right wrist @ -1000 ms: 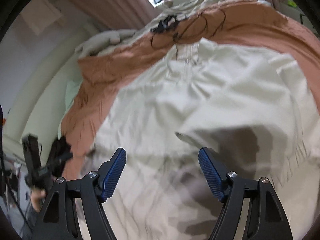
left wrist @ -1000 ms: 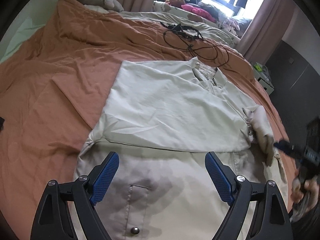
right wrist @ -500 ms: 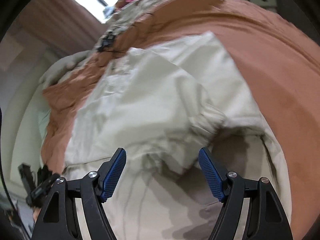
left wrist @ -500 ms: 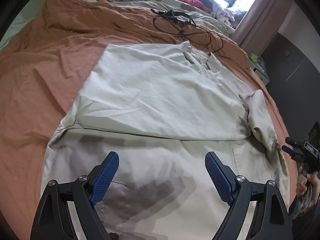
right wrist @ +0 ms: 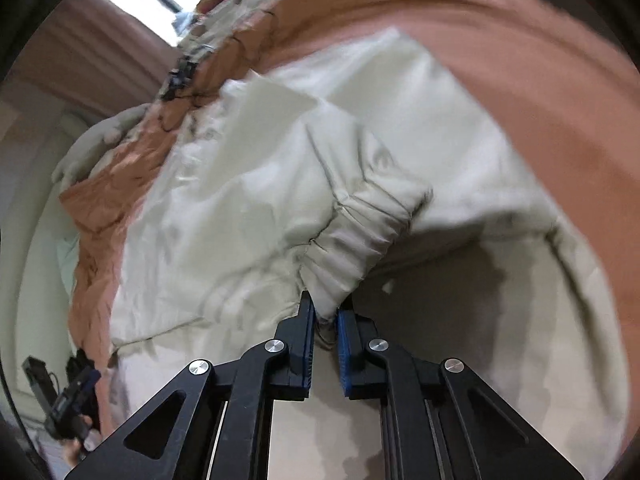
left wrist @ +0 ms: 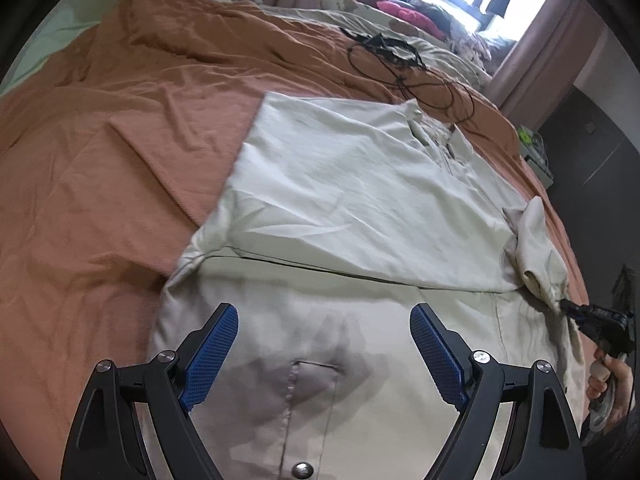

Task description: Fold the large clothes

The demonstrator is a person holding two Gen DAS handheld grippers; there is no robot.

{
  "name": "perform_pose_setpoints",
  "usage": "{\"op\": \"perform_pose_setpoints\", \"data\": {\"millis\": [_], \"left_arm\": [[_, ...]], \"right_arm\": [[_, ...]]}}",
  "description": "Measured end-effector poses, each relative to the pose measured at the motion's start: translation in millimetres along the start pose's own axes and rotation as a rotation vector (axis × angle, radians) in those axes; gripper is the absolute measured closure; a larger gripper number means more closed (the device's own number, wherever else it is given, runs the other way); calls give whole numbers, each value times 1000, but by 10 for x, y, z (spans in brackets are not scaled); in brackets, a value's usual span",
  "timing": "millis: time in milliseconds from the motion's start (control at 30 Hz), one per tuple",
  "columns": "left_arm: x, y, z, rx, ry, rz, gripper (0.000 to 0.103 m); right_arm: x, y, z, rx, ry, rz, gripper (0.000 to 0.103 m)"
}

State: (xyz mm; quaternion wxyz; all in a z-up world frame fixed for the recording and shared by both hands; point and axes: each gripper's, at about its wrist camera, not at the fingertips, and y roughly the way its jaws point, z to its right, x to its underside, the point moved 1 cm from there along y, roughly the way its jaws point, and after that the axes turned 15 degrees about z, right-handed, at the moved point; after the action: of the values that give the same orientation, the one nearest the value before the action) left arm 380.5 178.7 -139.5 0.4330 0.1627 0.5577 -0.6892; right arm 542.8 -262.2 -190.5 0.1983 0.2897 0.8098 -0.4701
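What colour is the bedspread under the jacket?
Rust orange bedspread, plain; the left wrist view shows it best.

Left wrist view: fisheye behind left gripper point(left wrist: 324, 356), angled down across beige jacket point(left wrist: 360, 200) on orange bedspread point(left wrist: 100, 180); window and curtains at upper right of frame. Right gripper point(left wrist: 568, 307) at right edge.

Right wrist view: fisheye behind right gripper point(right wrist: 325, 316), very near elastic sleeve cuff point(right wrist: 360, 236), frame rolled, window at upper left. Left gripper point(right wrist: 86, 378) at lower left.

Shared: jacket, bedspread, black cables point(left wrist: 400, 60), window.
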Motion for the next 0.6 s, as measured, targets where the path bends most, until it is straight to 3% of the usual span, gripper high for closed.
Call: {"op": "perform_pose_setpoints", "data": {"millis": [267,600], "left_arm": [[-77,-215,-130,15,-13,34,14],[-190,-503,-531,-47,26,78,14]], "right_arm": [[-341,-370,-954,-90,-151,107,96],[-207,-185,-2148,-162,-332,88,97]]}}
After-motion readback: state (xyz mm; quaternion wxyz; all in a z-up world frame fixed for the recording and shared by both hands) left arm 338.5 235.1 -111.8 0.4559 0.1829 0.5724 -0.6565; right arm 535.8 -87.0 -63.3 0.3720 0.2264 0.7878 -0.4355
